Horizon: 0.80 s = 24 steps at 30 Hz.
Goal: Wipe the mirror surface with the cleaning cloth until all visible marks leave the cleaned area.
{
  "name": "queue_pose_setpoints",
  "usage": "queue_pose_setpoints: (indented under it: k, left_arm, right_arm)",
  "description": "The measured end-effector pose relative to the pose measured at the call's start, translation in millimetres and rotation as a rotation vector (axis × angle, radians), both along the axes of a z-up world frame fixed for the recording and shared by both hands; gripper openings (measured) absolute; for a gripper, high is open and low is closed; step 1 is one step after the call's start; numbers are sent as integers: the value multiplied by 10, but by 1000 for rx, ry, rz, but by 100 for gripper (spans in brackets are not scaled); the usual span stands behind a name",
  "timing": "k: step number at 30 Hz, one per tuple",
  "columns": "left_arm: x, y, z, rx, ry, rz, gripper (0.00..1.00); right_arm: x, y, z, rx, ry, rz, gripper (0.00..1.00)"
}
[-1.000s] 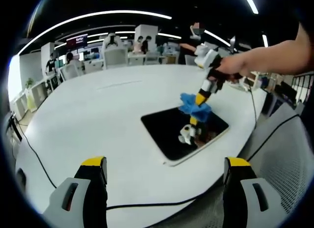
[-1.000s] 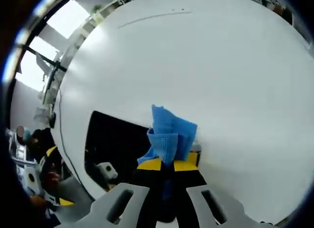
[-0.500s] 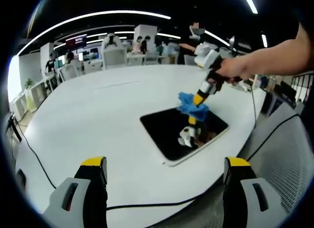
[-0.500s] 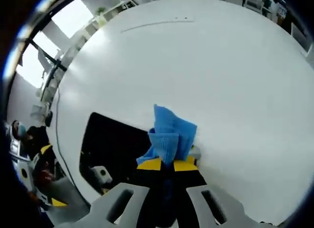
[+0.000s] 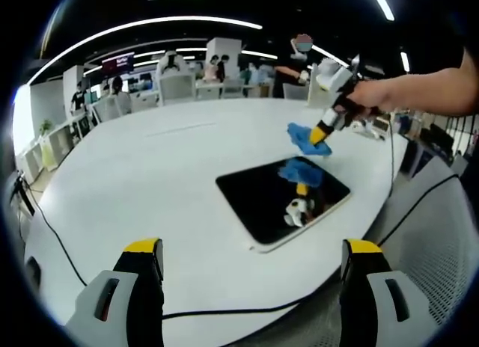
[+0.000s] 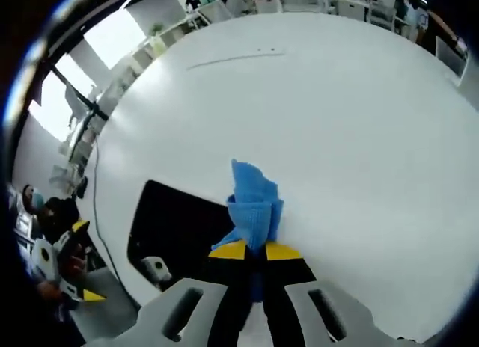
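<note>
Both jaws of the right gripper (image 5: 323, 133) pinch the cloth (image 5: 303, 137) above the mirror (image 5: 283, 198), between wiping strokes; left gripper (image 5: 251, 287) idles, wide open.

Mirror (image 5: 277, 201) flat on table (image 5: 150, 175); cloth (image 5: 305, 137) prob. above far edge.

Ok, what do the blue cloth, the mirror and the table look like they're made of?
Blue cloth: soft woven or microfiber fabric, matte, with a fine ribbed texture and limp folds. Mirror: glossy glass, probably, dark and reflecting the cloth and gripper, in a thin white frame. Table: smooth white laminate or painted board, slight sheen; exact material unclear.
</note>
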<state>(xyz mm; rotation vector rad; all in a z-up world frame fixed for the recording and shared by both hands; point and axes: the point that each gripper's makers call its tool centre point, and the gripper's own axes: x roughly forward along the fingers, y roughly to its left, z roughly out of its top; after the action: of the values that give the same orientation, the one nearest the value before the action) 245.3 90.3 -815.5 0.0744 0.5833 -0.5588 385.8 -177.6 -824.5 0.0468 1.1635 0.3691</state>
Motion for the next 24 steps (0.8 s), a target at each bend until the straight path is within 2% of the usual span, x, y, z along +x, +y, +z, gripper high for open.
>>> queue_pose_setpoints:
  k: [8, 14, 16, 18, 20, 21, 22, 23, 24]
  left_arm:
    - [-6, -8, -15, 0, 6, -5, 99]
    - [-9, -6, -21, -1, 9, -7, 99]
    - [-10, -4, -22, -1, 11, -6, 99]
    - [-9, -2, -20, -1, 11, -4, 99]
    - [-10, -1, -21, -1, 13, -3, 99]
    - [-10, 0, -22, 1, 13, -4, 99]
    - [-6, 0, -27, 2, 14, -5, 99]
    - [-7, 2, -31, 4, 17, -5, 99]
    - [-7, 0, -26, 4, 15, -6, 99]
  right_arm:
    - [48, -482, 246, -7, -23, -66, 1]
    - [21, -698, 200, -20, -15, -100, 1]
    - [-18, -724, 80, -24, 7, -111, 1]
    - [-100, -730, -134, -51, 40, -95, 1]
    - [-269, -802, -572, -125, 115, -79, 1]
    - [-455, -842, -816, -170, 189, -74, 2]
    - [-373, -880, -734, -90, 141, -199, 0]
    - [-441, -856, -679, -95, 149, -95, 0]
    - [-418, -877, -725, -145, 116, -63, 0]
